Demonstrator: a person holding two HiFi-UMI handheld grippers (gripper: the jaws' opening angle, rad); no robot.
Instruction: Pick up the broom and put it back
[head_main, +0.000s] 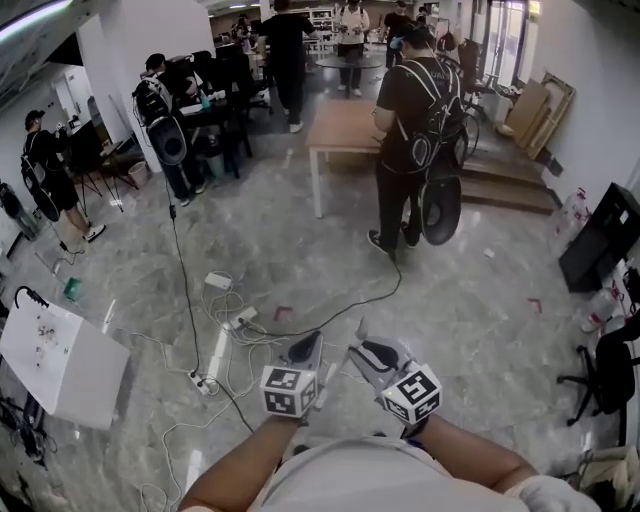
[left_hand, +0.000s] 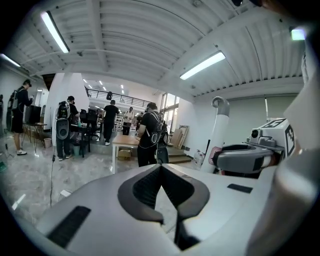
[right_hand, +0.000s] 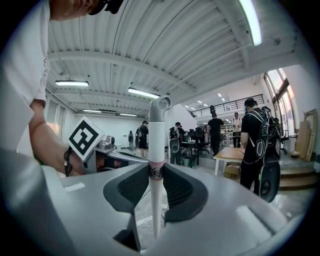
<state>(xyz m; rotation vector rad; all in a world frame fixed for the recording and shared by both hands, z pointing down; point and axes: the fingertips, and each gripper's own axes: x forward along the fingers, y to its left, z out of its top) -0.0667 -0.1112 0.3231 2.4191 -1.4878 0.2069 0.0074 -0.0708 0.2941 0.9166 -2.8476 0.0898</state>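
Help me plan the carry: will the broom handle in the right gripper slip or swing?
The broom handle looks a smooth, rigid tube, so it probably won't flex but might slide. The right gripper clamps one narrow spot, so it may pivot.

The broom (right_hand: 156, 135) drops behind the right gripper (right_hand: 156, 170) body, so its lower end is hidden, and its brush end is out of sight in every view. From the head view the handle is too foreshortened to trace. The bottom edge there cuts off both forearms (head_main: 232, 478). The people (head_main: 350, 30) at the far end are too small to tell apart.
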